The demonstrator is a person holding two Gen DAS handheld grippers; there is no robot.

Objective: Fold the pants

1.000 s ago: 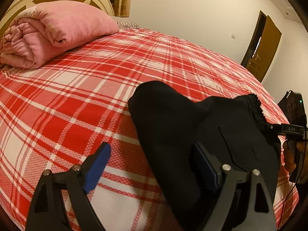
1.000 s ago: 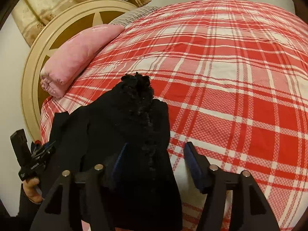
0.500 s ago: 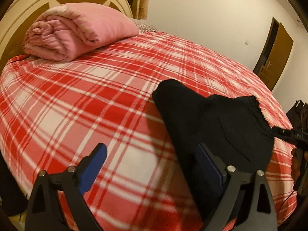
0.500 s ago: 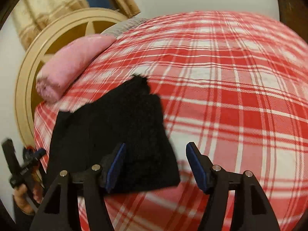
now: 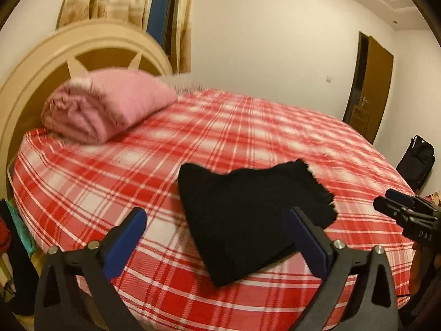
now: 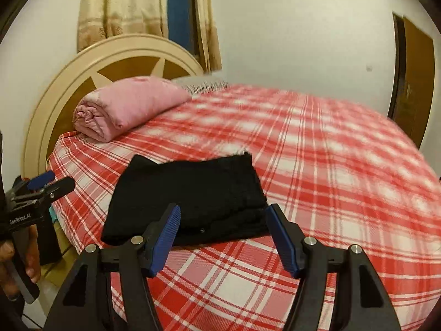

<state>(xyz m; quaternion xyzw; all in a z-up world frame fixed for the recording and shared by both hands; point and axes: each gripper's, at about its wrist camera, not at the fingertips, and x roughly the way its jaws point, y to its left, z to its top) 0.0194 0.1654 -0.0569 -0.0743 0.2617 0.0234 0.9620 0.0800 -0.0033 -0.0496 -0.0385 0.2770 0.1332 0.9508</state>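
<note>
Pants: folded black pants (image 5: 248, 218) lying flat on the bed (image 5: 237, 127), near its foot-end edge, well apart from the pink rolled blanket (image 5: 107, 107) at the headboard (image 5: 35, 66).
Left gripper (image 5: 217, 237): held above and short of the bed edge, jaws spread wide and holding nothing; pants lying beyond the jaws, toward the right-hand blue pad, not between the tips.
Right gripper (image 6: 223, 234): likewise clear of the cloth, jaws wide apart and empty; near hem of the pants just beyond the tips, roughly centred between them.
Long axis: in the right wrist view, running across the bed, parallel to its near edge; frayed end (image 6: 245, 155) on the side away from the headboard, folded corner (image 6: 137, 162) on the headboard side.
Left wrist view: same bundle seen at a slant, frayed edge (image 5: 317, 184) pointing toward the right gripper (image 5: 399, 207), which shows at the frame's right.
Changed from a second ago: both grippers drawn back and raised off the bed; cloth previously sitting between the right jaws and against the left one's pad, now free of both; pants settled into a flat, compact fold.
Focus: slight motion blur over the bed in both views.
</note>
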